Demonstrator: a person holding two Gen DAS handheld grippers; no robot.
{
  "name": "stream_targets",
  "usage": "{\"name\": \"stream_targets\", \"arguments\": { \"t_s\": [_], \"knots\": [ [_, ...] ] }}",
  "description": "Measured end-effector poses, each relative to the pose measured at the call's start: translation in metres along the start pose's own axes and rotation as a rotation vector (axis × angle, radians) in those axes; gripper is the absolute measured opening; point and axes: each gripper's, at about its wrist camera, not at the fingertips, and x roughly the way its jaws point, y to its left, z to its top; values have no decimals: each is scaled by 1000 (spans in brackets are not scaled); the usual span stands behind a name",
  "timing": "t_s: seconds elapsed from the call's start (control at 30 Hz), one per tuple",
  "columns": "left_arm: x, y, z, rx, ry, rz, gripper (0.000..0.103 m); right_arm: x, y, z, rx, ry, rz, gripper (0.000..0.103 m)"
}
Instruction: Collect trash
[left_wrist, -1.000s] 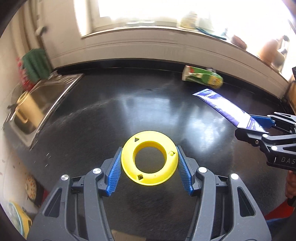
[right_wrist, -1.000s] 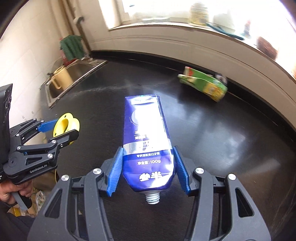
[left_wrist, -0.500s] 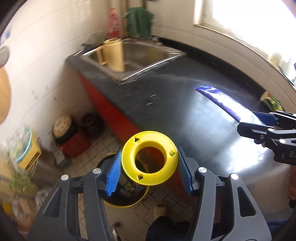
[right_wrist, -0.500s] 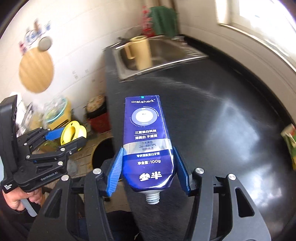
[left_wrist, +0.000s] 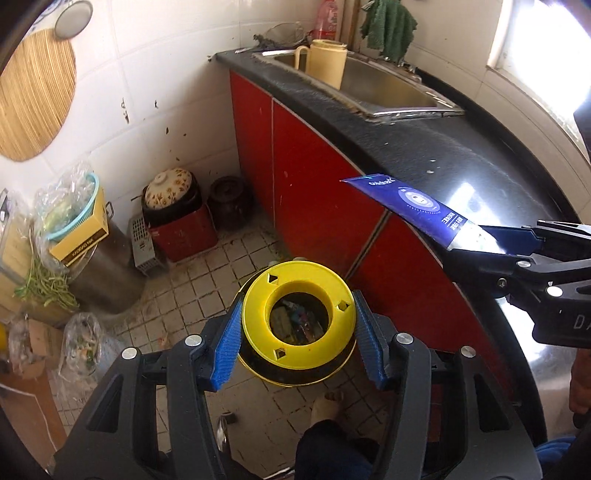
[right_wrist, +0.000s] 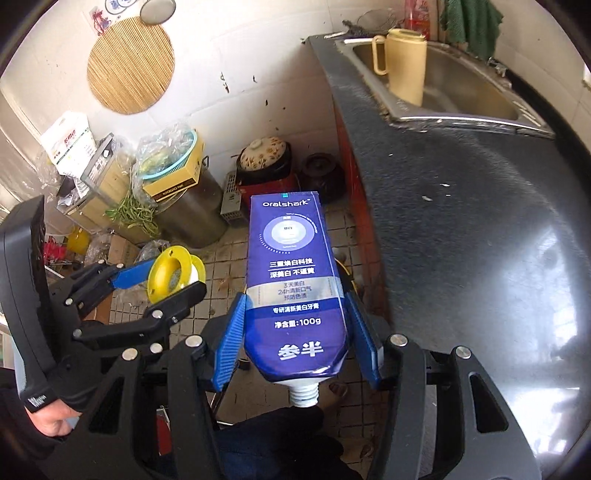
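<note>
My left gripper (left_wrist: 297, 328) is shut on a yellow plastic spool (left_wrist: 297, 295), its blue pads against the two flanges. Straight below the spool stands a yellow-rimmed bin (left_wrist: 295, 380) on the tiled floor, trash visible through the spool's hole. My right gripper (right_wrist: 295, 336) is shut on a flattened blue toothpaste tube (right_wrist: 291, 273), its capless white neck toward the camera. The tube hangs over the floor beside the counter's edge. In the left wrist view the tube (left_wrist: 410, 206) and right gripper (left_wrist: 498, 243) reach in from the right. The right wrist view shows the left gripper (right_wrist: 162, 273) holding the spool (right_wrist: 173, 273).
A black counter (left_wrist: 461, 147) over red cabinet doors (left_wrist: 314, 155) runs along the right, with a steel sink (left_wrist: 384, 92) and a cream jug (left_wrist: 327, 61). Pots, a red crate (left_wrist: 184, 229), a metal drum (left_wrist: 107, 258) and bags crowd the floor at left. A foot (left_wrist: 325, 406) stands near the bin.
Both grippers have swung left off the counter and now tilt down over the floor. The bin has come beneath the spool. Neither grip has altered.
</note>
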Motion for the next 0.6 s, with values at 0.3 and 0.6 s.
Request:
{"name": "stream_targets", "arguments": {
  "t_s": [0.3,0.6],
  "knots": [
    [36,15,5,-29,38,-12,55,41,11,20,-21,64,-27,53],
    [48,28,7,-39,53,-30,55,48,14,31,-38,79,-27,53]
  ]
}}
